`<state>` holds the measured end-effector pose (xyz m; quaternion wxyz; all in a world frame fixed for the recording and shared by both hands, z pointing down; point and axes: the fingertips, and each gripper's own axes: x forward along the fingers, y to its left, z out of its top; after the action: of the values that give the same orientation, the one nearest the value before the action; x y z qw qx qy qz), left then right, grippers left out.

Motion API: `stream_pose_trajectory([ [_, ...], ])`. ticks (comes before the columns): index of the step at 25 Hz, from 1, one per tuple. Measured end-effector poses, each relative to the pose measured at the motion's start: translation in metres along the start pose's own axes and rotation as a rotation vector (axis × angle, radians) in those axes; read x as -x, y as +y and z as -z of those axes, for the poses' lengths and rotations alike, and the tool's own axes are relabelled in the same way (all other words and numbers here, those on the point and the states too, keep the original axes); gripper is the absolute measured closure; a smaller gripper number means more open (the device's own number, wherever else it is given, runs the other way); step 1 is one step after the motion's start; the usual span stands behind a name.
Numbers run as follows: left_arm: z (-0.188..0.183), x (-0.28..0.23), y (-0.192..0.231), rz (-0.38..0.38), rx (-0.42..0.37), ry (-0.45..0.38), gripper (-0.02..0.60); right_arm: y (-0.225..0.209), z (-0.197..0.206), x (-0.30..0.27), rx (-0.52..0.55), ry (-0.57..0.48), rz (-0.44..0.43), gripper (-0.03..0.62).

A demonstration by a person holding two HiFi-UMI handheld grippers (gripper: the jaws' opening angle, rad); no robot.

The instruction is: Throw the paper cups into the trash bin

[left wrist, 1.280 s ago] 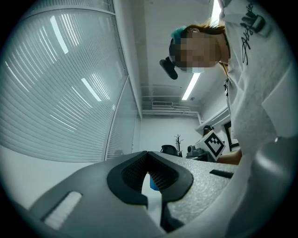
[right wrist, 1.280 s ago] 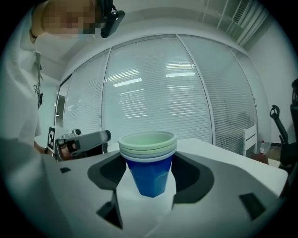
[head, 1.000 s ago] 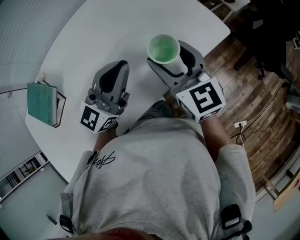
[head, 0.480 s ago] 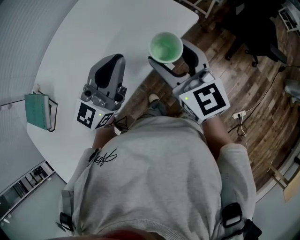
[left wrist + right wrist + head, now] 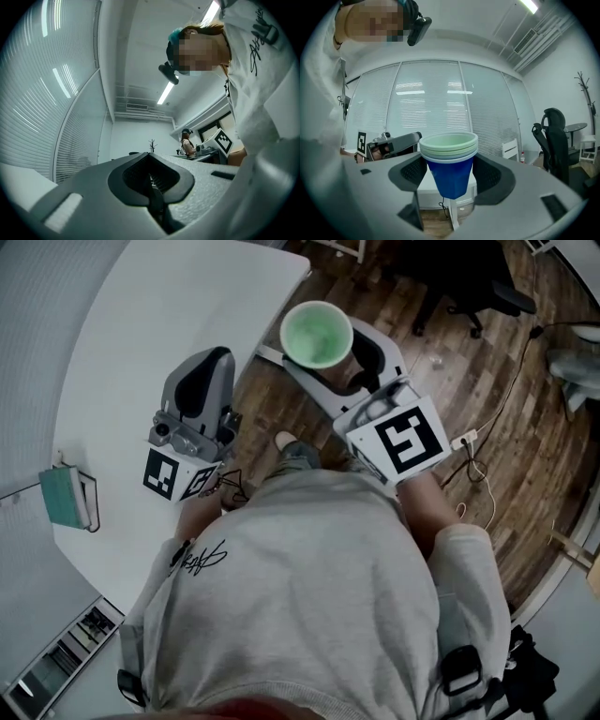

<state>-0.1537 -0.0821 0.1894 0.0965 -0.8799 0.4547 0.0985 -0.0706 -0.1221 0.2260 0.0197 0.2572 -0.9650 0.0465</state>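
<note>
A stack of nested paper cups (image 5: 317, 334), blue outside and pale green inside, stands upright between the jaws of my right gripper (image 5: 339, 354), which is shut on it. In the right gripper view the blue cup stack (image 5: 451, 161) fills the gap between the two dark pads, held above wooden floor. My left gripper (image 5: 208, 369) hovers over the edge of the white table (image 5: 131, 343), and in its own view the left gripper (image 5: 153, 182) has its jaws pressed together with nothing between them. No trash bin shows in any view.
A green book (image 5: 66, 498) lies on the table's near left edge. Wooden floor (image 5: 487, 409) spreads to the right, with a black office chair (image 5: 464, 277), a cable and a power strip (image 5: 465, 439). A coat rack (image 5: 584, 93) and a white chair (image 5: 510, 149) stand further off.
The table has slid to the left in the head view. Both grippers have swung from above the tabletop towards the floor side, and the cups stay in the right gripper.
</note>
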Motion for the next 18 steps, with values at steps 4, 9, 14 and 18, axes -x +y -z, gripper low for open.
stream_pose_trajectory([
  [4, 0.006, -0.029, -0.031, 0.066, 0.02, 0.002, 0.578, -0.017, -0.001, 0.035, -0.003, -0.012, 0.046, 0.292],
  [9, 0.01, -0.058, -0.073, 0.131, 0.037, -0.005, 0.578, -0.037, 0.001, 0.082, -0.009, -0.014, 0.103, 0.292],
  [14, 0.018, -0.085, -0.115, 0.156, 0.054, -0.015, 0.578, -0.061, 0.005, 0.131, -0.011, -0.014, 0.143, 0.292],
  [18, 0.028, -0.108, -0.146, 0.159, 0.071, -0.012, 0.578, -0.082, 0.009, 0.167, -0.009, -0.01, 0.157, 0.292],
])
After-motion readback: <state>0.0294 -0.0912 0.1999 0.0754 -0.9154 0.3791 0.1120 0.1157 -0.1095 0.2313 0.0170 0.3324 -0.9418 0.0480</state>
